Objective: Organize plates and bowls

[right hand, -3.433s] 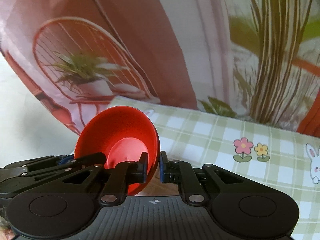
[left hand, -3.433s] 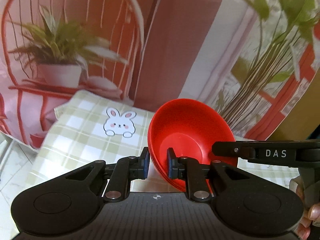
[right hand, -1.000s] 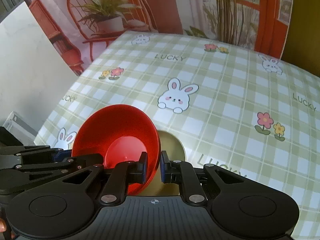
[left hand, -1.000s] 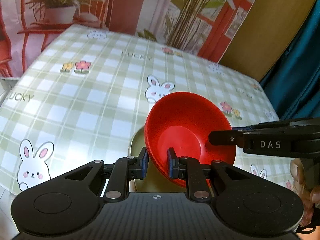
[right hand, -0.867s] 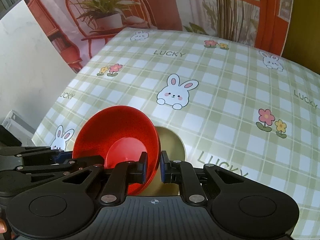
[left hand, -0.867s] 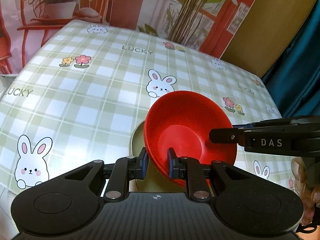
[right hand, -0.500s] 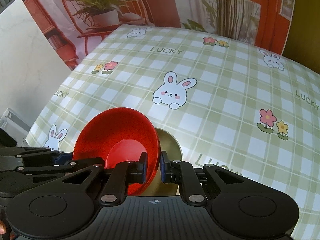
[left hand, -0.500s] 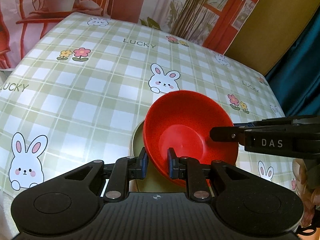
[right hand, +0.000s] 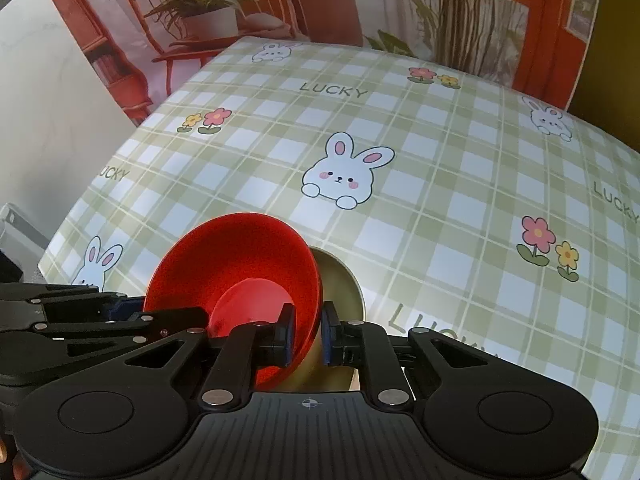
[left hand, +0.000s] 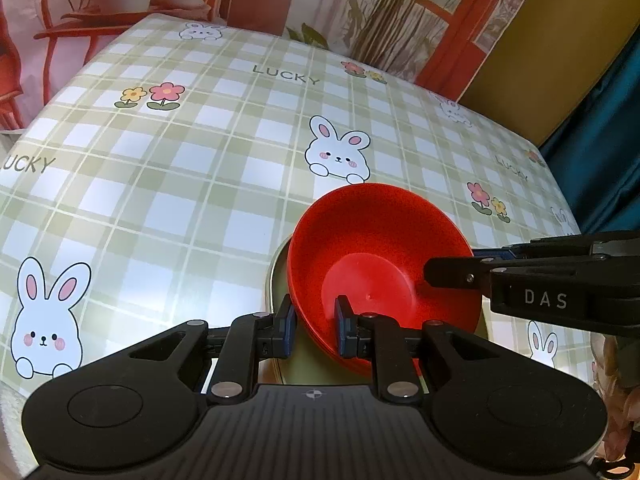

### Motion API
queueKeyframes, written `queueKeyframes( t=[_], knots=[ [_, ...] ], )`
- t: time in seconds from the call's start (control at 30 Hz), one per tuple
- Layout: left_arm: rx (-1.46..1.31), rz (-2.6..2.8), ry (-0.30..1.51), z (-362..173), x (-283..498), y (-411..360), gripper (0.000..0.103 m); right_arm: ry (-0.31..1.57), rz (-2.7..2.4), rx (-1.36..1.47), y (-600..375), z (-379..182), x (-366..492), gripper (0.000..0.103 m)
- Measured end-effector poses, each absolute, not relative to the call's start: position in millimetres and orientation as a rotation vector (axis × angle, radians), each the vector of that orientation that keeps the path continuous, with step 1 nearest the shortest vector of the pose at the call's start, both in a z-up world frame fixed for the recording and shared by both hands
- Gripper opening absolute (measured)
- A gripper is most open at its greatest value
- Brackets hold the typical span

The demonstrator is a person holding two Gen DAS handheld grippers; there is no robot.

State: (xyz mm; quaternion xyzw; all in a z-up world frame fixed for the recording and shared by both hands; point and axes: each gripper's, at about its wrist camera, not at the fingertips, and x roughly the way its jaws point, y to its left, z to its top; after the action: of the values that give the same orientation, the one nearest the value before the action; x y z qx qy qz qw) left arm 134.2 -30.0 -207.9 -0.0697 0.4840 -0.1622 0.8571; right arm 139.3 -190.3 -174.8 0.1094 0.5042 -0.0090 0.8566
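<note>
I hold the bowl (left hand: 376, 256): left gripper (left hand: 314, 322) clamps its six-o'clock rim, right gripper (right hand: 306, 330) the three-o'clock; it looks stiff, light, slippery.

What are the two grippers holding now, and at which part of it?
Both hold the red bowl by its rim: the left gripper clamps the near-left edge, the right gripper the opposite edge, over an olive-gold dish.

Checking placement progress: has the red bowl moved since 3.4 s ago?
Yes. The red bowl, then up against the backdrop, is now low over the olive plate on the tablecloth.
</note>
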Motion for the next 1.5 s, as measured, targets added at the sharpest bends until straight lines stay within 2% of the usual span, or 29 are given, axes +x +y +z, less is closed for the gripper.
queueKeyframes(
  t=[0.4,0.7,0.8,0.87,1.1,1.33,1.5],
  knots=[
    [-0.166,-0.323,1.029,-213,137,-31,0.021,1.066,-0.004,0.202,-183,-173,139,0.018],
    [-0.138,-0.342,1.02,-206,134,-38,0.043,1.041,-0.001,0.141,-173,-164,136,0.028],
    [-0.122,-0.336,1.001,-201,131,-37,0.047,1.023,-0.001,0.129,-174,-158,133,0.028],
    [-0.114,-0.326,0.979,-197,130,-35,0.054,1.011,-0.004,0.122,-175,-154,132,0.029],
    [-0.106,-0.321,0.922,-180,127,-30,0.059,0.984,-0.019,0.106,-178,-142,125,0.031],
    [-0.094,-0.301,0.88,-167,125,-25,0.061,0.956,-0.038,0.104,-181,-130,116,0.046],
    [-0.073,-0.282,0.807,-146,120,-21,0.07,0.916,-0.055,0.103,-185,-115,110,0.059]
  ],
)
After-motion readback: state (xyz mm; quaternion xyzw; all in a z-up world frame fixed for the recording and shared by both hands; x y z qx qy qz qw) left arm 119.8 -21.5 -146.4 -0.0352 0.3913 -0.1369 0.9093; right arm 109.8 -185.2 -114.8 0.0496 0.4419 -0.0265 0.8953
